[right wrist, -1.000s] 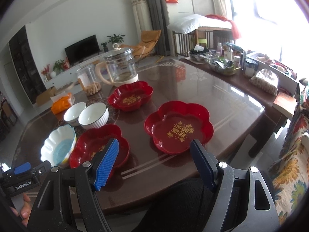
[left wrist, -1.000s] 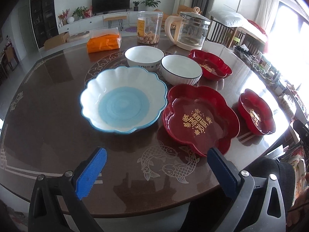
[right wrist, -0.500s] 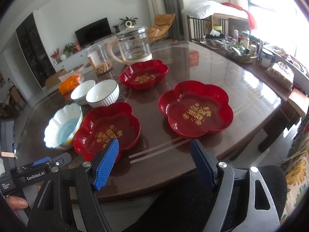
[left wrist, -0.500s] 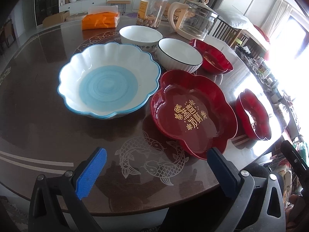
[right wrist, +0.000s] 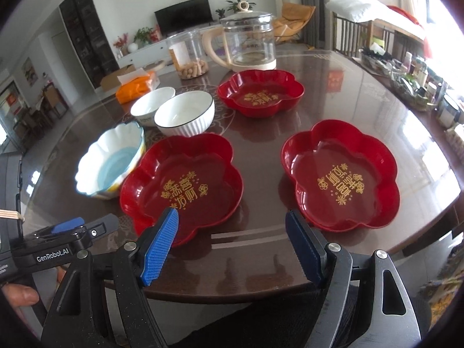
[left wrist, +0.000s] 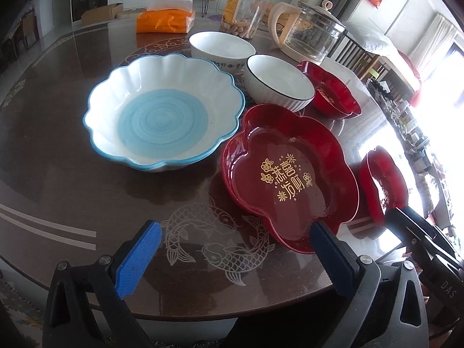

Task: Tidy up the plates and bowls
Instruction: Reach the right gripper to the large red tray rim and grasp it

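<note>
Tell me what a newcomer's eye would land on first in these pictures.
Three glossy red flower-shaped plates with gold lettering stand out on the dark table: the near-left plate, the near-right plate and the far plate. Beside the near-left one sits a scalloped white bowl with a blue centre. Behind it are two white bowls.

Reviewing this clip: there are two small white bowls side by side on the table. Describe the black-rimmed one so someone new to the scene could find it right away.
Start at the glass kettle at the far side of the round brown table. In front of it, left of the far red plate, sit two white bowls touching. The black-rimmed bowl is the nearer one, with a ribbed outside; its neighbour, the plain white bowl, has a smooth wall.
</note>
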A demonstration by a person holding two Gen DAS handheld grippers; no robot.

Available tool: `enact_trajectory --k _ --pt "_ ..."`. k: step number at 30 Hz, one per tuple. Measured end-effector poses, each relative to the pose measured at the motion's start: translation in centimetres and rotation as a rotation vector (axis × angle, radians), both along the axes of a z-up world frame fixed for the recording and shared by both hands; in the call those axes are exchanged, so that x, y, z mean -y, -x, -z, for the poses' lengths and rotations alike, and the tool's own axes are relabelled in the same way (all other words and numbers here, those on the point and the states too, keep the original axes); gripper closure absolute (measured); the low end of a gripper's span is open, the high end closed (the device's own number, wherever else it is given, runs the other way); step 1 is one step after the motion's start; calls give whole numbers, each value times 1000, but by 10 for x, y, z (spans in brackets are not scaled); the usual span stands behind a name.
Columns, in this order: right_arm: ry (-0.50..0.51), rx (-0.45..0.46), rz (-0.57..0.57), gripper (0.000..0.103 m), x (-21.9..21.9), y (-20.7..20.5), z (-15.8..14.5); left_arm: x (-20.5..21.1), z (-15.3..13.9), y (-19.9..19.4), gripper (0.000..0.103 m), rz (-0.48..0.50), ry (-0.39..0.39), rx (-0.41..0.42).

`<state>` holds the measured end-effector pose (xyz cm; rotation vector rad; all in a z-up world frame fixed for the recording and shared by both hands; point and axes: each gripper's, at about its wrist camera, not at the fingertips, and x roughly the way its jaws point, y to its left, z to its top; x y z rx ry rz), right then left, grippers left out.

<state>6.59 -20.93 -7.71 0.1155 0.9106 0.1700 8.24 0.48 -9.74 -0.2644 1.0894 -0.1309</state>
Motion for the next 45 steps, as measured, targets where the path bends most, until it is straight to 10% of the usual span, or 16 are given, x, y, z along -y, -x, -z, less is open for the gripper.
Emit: enact_trajectory --k 16,23,34,45 --pt "16 -213 -249 27 -14 -113 46 5 38 -30 48 -127 57 -87" --pt "22 -253 -230 90 -15 -124 65 14 43 -39 77 -105 33 -50" --pt "-99 -167 -148 93 27 -74 19 38 -15 -26 82 27 44 59" --pt "-125 -51 64 92 134 -66 -51 150 -75 -60 82 227 53 195"
